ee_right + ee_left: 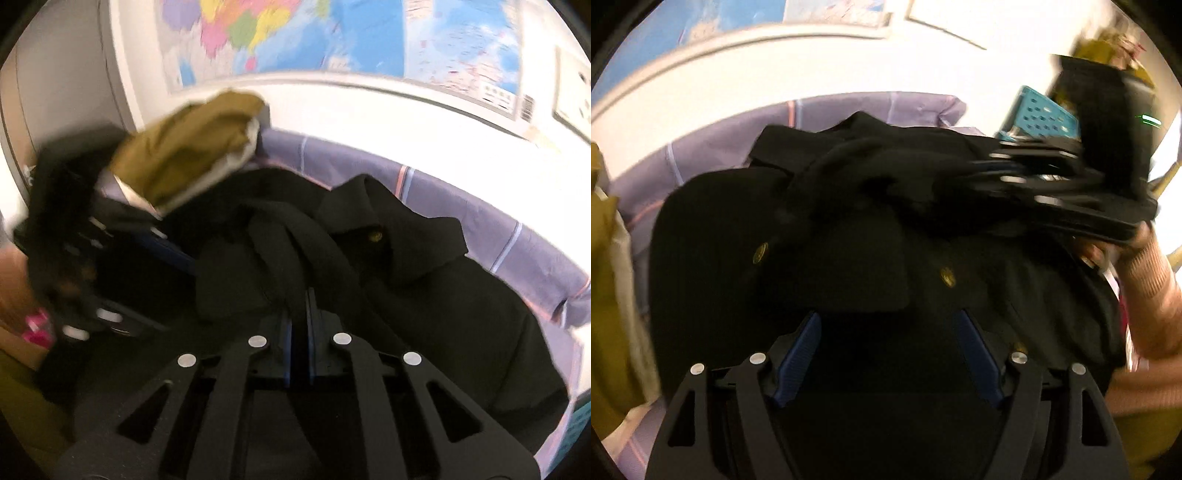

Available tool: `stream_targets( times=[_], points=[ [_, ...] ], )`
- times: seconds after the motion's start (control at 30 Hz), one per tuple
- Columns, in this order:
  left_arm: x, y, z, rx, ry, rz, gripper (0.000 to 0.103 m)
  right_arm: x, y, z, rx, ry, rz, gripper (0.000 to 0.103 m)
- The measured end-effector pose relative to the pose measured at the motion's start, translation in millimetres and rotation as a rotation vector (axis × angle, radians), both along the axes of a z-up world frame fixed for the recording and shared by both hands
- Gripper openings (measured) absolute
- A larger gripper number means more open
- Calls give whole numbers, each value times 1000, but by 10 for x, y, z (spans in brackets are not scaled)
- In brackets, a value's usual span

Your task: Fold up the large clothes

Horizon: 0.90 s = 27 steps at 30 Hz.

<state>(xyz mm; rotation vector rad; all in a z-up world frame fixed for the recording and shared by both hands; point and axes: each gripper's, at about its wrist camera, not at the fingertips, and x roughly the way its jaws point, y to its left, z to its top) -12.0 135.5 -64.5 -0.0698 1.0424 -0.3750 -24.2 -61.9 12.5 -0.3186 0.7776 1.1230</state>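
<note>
Olive bundle [184,155] crowds my black coat [424,280]; left gripper [890,325] gapes empty, right gripper [299,295] pinches coat fabric

Bed, lavender striped sheet [480,206], runs across frame centre. Black buttoned garment [424,266] heaped on it; olive folded clothing [184,162] at upper left.

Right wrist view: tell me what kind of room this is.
Probably a bedroom or dorm room used for recording. A black garment lies on a purple striped bedsheet, a large wall map hangs behind it, and an olive garment is piled nearby.
</note>
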Motion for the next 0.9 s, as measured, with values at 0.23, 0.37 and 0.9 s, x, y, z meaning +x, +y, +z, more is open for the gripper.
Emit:
stream_targets(
  times=[0.23,0.37,0.9],
  points=[
    [251,302,239,-119,-88,128,3,-104,-167,87,68,53,5,6],
    [25,569,773,-122,-217,171,2,-247,-232,176,118,47,76,10],
    [-184,468,400,157,-95,148,61,742,-1482,-137,-39,17,-539,73]
  ],
)
